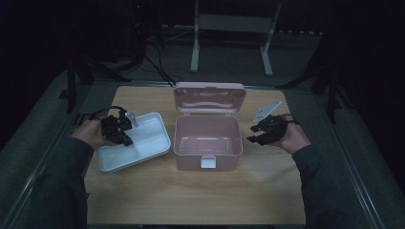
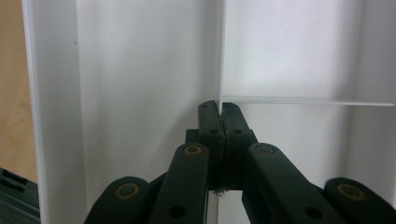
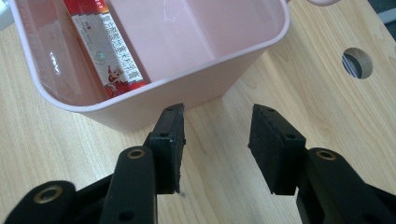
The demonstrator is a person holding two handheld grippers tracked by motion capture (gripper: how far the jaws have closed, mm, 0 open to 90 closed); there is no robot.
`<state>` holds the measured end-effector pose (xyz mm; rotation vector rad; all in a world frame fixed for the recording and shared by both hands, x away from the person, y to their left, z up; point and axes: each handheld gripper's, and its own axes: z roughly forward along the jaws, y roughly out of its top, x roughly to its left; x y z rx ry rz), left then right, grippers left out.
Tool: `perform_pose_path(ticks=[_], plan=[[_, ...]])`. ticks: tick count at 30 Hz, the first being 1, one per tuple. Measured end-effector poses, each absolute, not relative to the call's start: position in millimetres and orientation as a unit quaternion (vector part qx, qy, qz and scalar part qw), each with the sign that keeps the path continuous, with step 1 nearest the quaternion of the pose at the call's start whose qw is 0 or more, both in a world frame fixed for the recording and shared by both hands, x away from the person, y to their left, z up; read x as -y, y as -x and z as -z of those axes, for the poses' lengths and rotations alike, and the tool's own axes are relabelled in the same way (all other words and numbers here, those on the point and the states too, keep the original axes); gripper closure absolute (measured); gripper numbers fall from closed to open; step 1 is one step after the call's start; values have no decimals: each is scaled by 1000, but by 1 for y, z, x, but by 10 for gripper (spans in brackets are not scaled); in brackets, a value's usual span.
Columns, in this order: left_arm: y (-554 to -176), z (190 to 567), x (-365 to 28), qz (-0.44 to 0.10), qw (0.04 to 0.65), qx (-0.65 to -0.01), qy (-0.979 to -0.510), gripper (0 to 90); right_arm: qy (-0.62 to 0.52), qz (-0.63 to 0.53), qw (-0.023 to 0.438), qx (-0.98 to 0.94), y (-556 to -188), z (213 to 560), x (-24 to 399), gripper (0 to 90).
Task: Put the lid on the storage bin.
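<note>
1. Overhead, the wooden table [image 1: 191,191] carries a pink box [image 1: 207,142] at its middle, with its lid [image 1: 209,98] standing open at the far side and a white latch [image 1: 207,162] on the near wall. A white tray [image 1: 143,143] lies just beside the box on my left.

2. My left gripper [image 1: 125,135] sits over the left part of the tray, my hand [image 1: 90,133] behind it. My right gripper [image 1: 255,133] hovers to the right of the box, apart from it, above bare wood.

3. From the high view the box looks empty and dim; I cannot make out anything inside from there.

4. Looking along my right gripper [image 3: 215,135], the box [image 3: 196,93] is close and bright, and a red and white packet [image 3: 105,44] lies on its floor against one wall. My jaws there are spread wide with nothing between them, and bare table [image 3: 224,186] shows through the gap. A round hole [image 3: 357,63] in the tabletop shows off to the side.

5. Looking along my left gripper [image 2: 219,114], the jaws are clenched together on the thin white divider wall [image 2: 221,51] of the tray [image 2: 140,70], which runs straight up from the tips. A cross wall [image 2: 308,101] branches off to one side, splitting that side into compartments.

6. A strip of wooden table [image 2: 11,93] shows past the tray's rim at that view's left edge.
</note>
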<state>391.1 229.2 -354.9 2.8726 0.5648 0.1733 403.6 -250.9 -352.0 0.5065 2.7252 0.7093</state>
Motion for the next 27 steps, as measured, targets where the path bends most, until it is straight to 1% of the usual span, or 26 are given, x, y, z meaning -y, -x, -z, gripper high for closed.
perform_pose_path(ticks=[12,27], plan=[[-375,312,-215,-68,124,-146,-979,890,-179,-249,142,-941,-404,350,255,548],[-372,289,-177,-68,121,-94,-986,890,-183,-254,145,-939,-403,349,259,548]])
